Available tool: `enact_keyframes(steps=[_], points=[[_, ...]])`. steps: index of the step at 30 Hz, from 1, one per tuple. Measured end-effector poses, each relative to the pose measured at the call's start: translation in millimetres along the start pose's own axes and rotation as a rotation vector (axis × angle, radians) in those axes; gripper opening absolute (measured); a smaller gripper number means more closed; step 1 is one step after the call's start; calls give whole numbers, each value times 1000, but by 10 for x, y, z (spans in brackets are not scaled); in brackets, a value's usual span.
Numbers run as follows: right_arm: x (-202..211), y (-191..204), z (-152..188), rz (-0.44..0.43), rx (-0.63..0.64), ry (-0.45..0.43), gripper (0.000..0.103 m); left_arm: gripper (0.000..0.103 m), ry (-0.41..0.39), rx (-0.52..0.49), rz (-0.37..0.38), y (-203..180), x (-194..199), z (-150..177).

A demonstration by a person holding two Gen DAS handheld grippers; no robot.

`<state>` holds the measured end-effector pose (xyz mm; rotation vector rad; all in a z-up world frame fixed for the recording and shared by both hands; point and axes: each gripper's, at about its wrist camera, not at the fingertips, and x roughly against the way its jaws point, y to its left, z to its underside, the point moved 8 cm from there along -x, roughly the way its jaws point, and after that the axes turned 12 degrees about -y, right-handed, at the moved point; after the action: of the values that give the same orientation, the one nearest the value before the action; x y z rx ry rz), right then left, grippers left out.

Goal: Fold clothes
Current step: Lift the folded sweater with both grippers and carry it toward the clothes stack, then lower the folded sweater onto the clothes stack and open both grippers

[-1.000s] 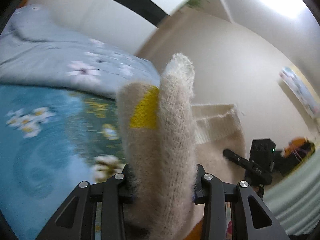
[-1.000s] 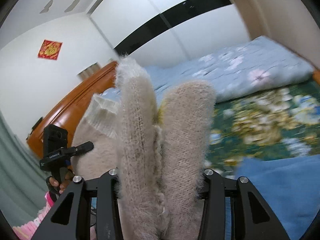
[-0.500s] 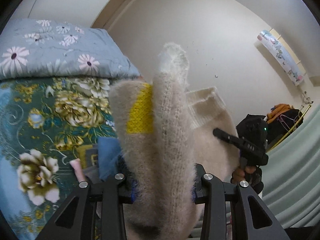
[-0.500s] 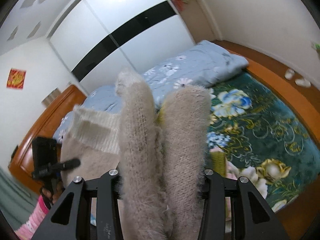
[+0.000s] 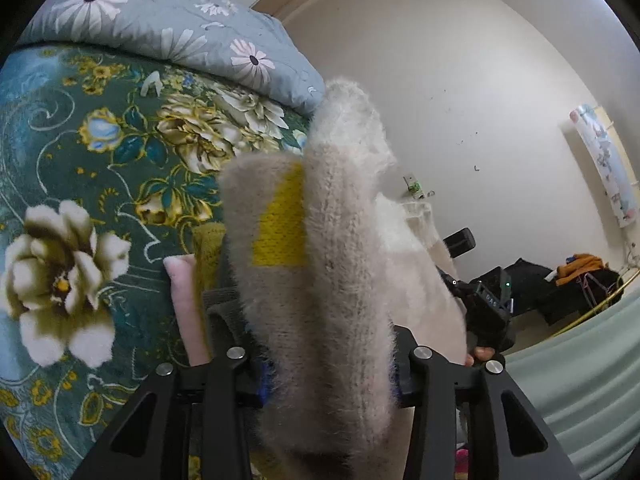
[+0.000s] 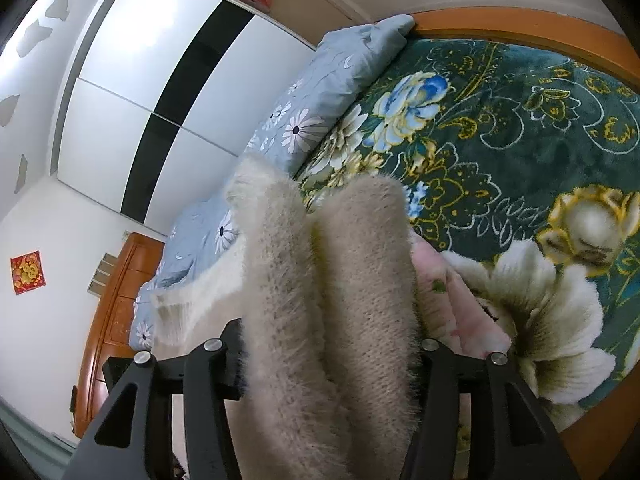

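Both tools clenched on one fuzzy beige sweater: left tool [image 5: 324, 364] pinching a thick bunched fold with a yellow patch [image 5: 282, 224] showing on it, right tool [image 6: 328, 354] pinching two plump rolls of the same knit. Sweater [image 5: 340, 272] held up off the bed, slack middle and ribbed cuff [image 6: 180, 312] sagging between the two grips. Hard to judge how deep the knit sits in either grip, since the bulk hides the pads; likely risk a slippery, springy fold creeping out under its own weight and dropping one corner, spoiling the crease line. Uneven height between the two tools, or one moving ahead of the other, probably enough to lay the garment down skewed. Just below, a pink garment [image 5: 186, 308] and an olive-yellow one [image 5: 206, 248] lying on the bed under the hanging knit; a low pass may well drag or snag them and bundle them into the fold. Further out, dark green floral blanket [image 6: 520, 128], plush and grippy by the look of it, apt to catch the fuzzy knit and wrinkle it on landing. Farther still, blue daisy duvet [image 5: 180, 36] heaped along the far edge, limiting flat room if the lay-down drifts that way.
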<state>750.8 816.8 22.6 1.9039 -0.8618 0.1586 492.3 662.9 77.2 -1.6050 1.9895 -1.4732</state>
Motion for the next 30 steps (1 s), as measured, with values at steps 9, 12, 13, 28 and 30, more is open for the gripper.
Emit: enact_keyframes(steps=[9, 12, 13, 28, 30], points=[[281, 256, 7, 102, 182, -62, 64, 63, -22, -96, -58, -61, 156, -8], [354, 261, 5, 137, 216, -80, 65, 71, -60, -120, -92, -34, 285, -72], [374, 250, -4, 151, 222, -87, 66, 72, -70, -125, -97, -22, 319, -96], [807, 1032, 104, 250, 578, -239, 74, 74, -149, -353, -174, -430, 520, -173], [672, 1224, 280, 223, 656, -207, 75, 74, -139, -395, -172, -538, 488, -136]])
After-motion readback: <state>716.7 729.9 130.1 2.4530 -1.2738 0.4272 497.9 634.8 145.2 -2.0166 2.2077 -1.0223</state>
